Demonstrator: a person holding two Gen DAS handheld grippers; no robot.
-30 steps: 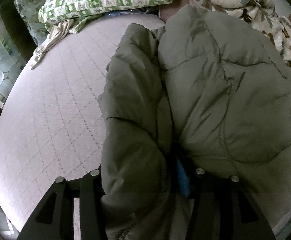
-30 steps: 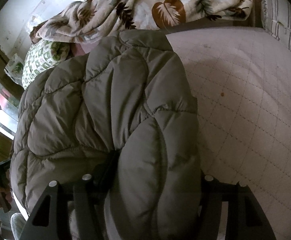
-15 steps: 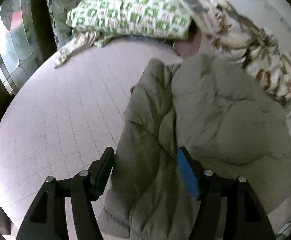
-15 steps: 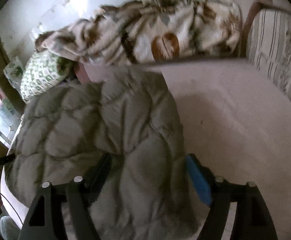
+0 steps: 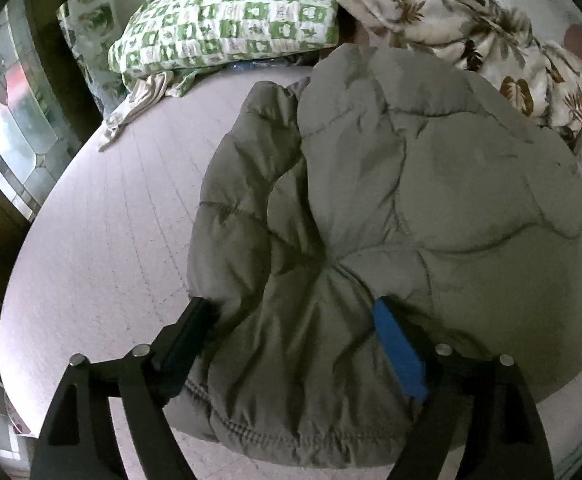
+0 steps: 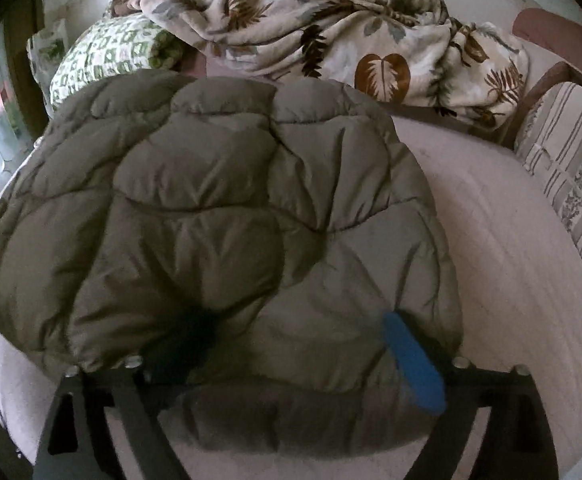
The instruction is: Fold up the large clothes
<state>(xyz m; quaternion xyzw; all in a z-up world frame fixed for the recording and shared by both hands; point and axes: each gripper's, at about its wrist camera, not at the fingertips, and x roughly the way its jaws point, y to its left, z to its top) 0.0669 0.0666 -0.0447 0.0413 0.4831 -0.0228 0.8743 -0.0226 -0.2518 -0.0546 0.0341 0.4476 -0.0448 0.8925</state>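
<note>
**Puffer jacket lying folded on the bed, both grippers spread wide over its hem**

A pale quilted mattress [image 5: 103,240] is filling the floor of both views, with a green-checked pillow [image 5: 227,20] and a leaf-print blanket [image 6: 331,36] bunching along the far side. The grey-green puffer jacket [image 5: 411,184] is lying in the middle of it, near edge toward the cameras.

Hard to read: the jacket is bulging up and hiding the mattress beneath and behind it, and its near hem is running under the finger bases, so its lowest edge is cut off. In the right wrist view the dark finger is sinking into shadow against the fabric.

Only the left wrist view is showing the window at the left edge and a loose pale cloth [image 5: 139,104] by the pillow; only the right wrist view is showing a striped cushion [image 6: 571,168] at the right.

The left gripper [image 5: 291,320] is standing wide open, fingers straddling a bunched fold — resting against it, not clamping. The right gripper [image 6: 299,336] is likewise spread wide, the jacket's padded edge lying between its fingers, not pinched.
</note>
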